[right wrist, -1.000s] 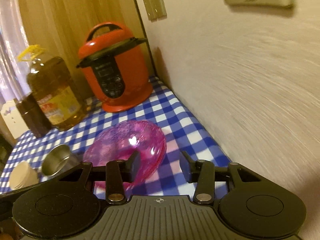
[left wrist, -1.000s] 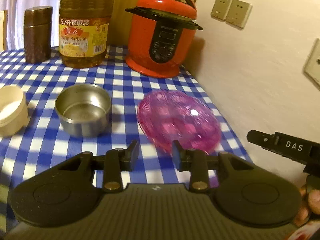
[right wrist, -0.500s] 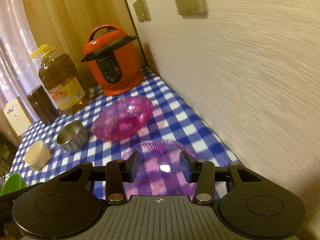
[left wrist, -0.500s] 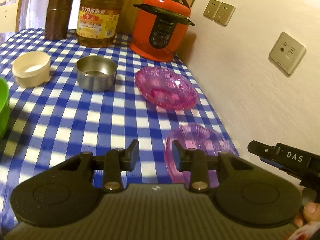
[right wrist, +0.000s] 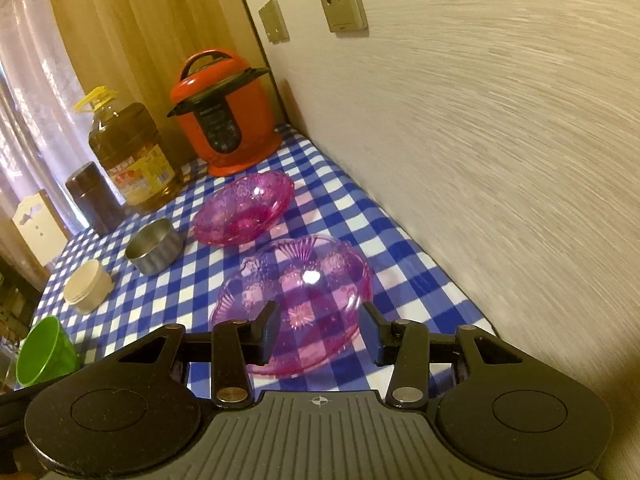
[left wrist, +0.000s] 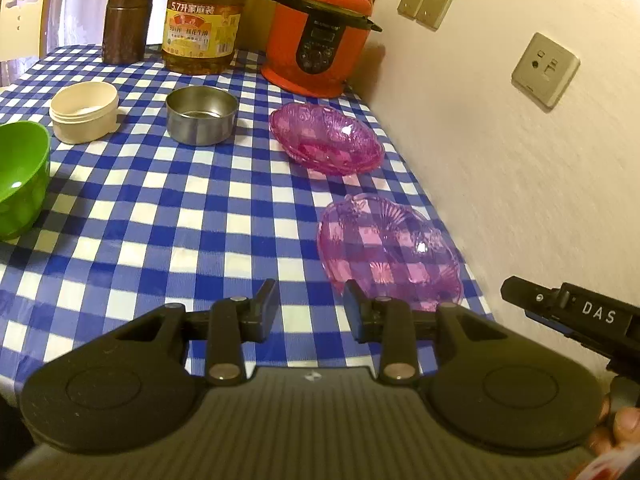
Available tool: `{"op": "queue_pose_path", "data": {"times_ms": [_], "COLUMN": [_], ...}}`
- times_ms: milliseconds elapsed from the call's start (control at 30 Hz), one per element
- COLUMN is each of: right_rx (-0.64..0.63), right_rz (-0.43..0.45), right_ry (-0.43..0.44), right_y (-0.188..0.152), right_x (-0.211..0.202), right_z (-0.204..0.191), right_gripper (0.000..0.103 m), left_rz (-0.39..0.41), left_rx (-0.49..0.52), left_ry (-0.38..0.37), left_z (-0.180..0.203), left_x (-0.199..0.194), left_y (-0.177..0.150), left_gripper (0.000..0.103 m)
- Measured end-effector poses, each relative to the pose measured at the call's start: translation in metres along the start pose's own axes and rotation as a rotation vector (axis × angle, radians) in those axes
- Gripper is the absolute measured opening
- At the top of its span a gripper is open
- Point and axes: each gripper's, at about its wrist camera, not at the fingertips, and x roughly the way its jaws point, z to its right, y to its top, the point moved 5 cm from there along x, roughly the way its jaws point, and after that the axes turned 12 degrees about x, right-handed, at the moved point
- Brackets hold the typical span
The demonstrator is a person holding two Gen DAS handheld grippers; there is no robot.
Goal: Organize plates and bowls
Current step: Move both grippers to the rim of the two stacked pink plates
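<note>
Both the left tongs [left wrist: 310, 304] and right tongs [right wrist: 318, 330] stand wide and empty above the table [left wrist: 168, 216], the right apparently aligned over the near purple glass bowl [right wrist: 296, 296] for a rim grasp.

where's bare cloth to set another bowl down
Widest free patch: the checked tablecloth between the green bowl, the steel bowl and the near pink dish. The wall side is crowded: the far pink dish and near one sit close. The back row is packed.
</note>
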Motion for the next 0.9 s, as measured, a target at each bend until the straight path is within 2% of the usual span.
{"op": "queue_pose_path", "data": {"times_ms": [400,900], "right_rx": [0.005,0.029], "right_rz": [-0.016,-0.015], "right_ry": [0.001,-0.031], "right_y": [-0.008,-0.007], "right_x": [-0.005,0.012], "right_z": [0.009,0.025], "right_gripper": [0.044,0.044], "left_rz": [-0.009,-0.042], "left_rx": [0.003,0.001], "left_ry": [-0.005,-0.027], "left_z": [0.007,0.010], "left_x": [-0.002,0.027], "left_y": [-0.003,-0.008], "left_gripper": [0.032,0.032]}}
